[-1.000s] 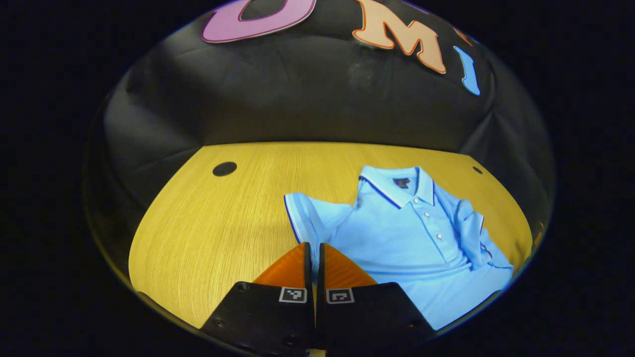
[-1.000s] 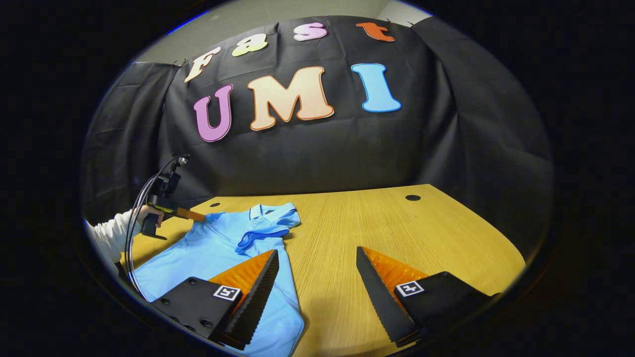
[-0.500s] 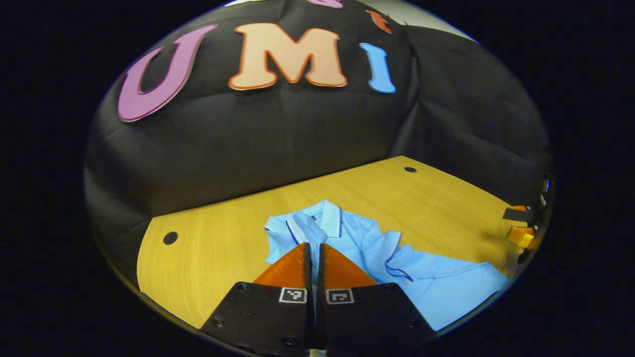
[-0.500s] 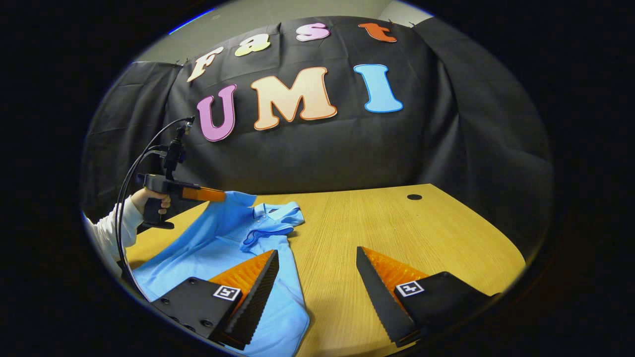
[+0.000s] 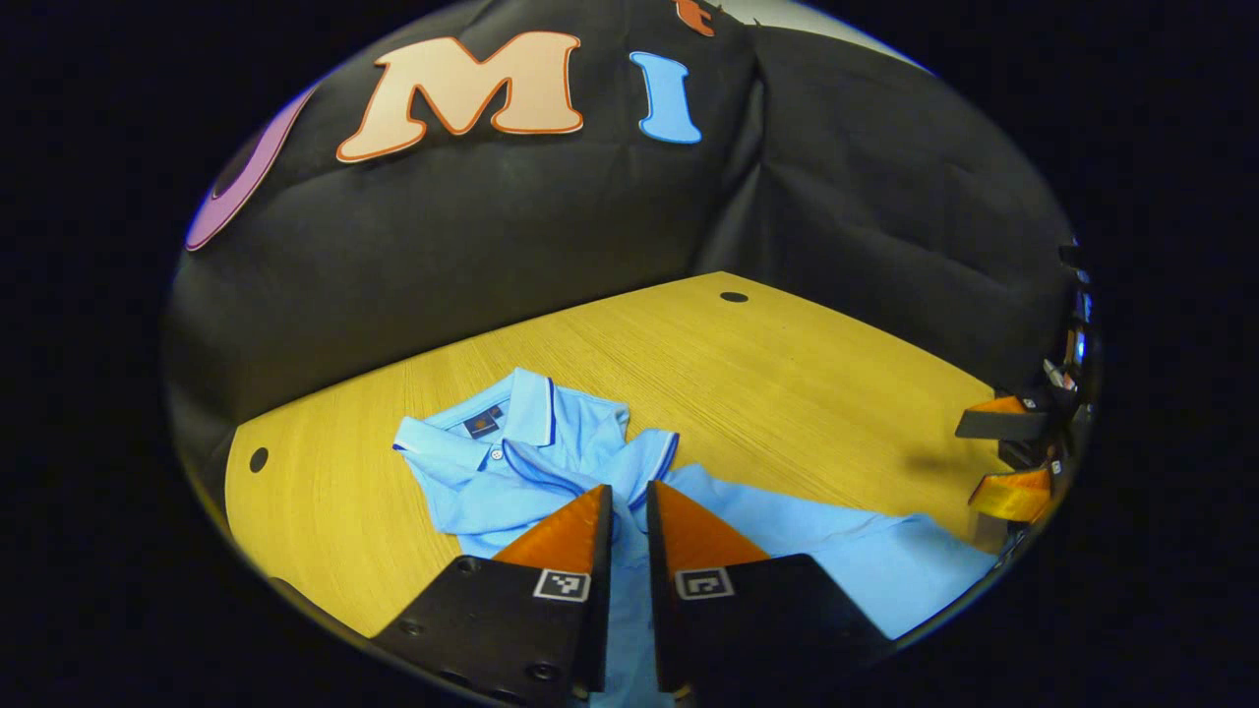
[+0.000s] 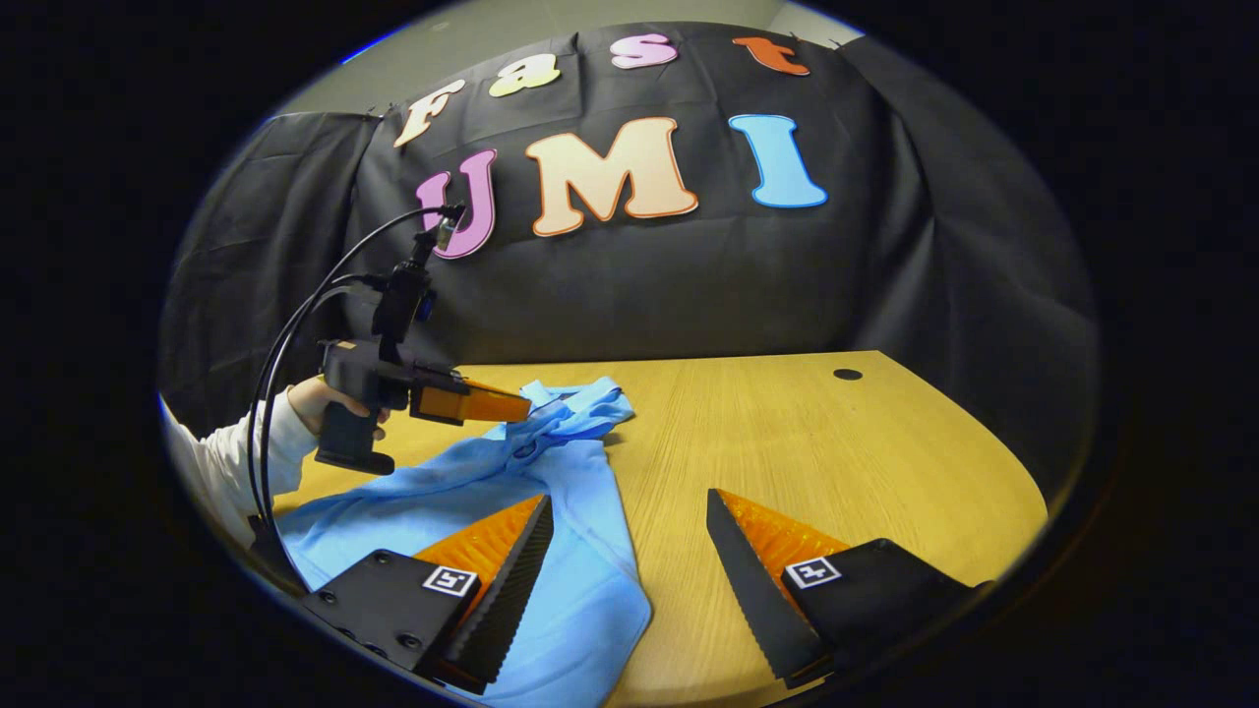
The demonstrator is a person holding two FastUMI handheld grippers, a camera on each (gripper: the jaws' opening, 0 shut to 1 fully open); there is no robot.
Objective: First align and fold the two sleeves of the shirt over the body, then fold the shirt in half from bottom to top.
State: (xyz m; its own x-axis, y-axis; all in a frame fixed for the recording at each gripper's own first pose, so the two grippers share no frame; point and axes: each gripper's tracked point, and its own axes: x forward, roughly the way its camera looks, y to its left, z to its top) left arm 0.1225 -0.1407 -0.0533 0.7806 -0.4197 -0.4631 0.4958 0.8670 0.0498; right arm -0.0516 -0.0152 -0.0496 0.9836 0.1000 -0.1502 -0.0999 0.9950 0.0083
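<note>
Left claw (image 5: 626,501): fingers nearly together with a narrow slit between them, light-blue fabric running through the slit; judged to be pinching the sleeve (image 5: 629,462) of the shirt (image 5: 787,531), though whether both pads truly press is hard to confirm. In the right gripper view the left claw (image 6: 511,405) sits raised above the worktop (image 6: 787,442) with cloth bunched at its tip over the collar (image 6: 580,398) area, which fits a sleeve being carried across the body for the first fold. Right claw (image 6: 629,536): fingers wide apart, holding nothing, hovering over the near edge of the worktop with one finger above the shirt's lower body; probably kept clear and ready for the hem. Shirt lies toward the left side of the worktop, collar toward the far edge. The left gripper view gives the collar, its dark trim and the placket close up, plus the right claw (image 5: 993,457) at the worktop's right edge. The right gripper view adds the hand (image 6: 329,398) and white sleeve (image 6: 226,472) holding the left tool, and its cables (image 6: 295,334).
</note>
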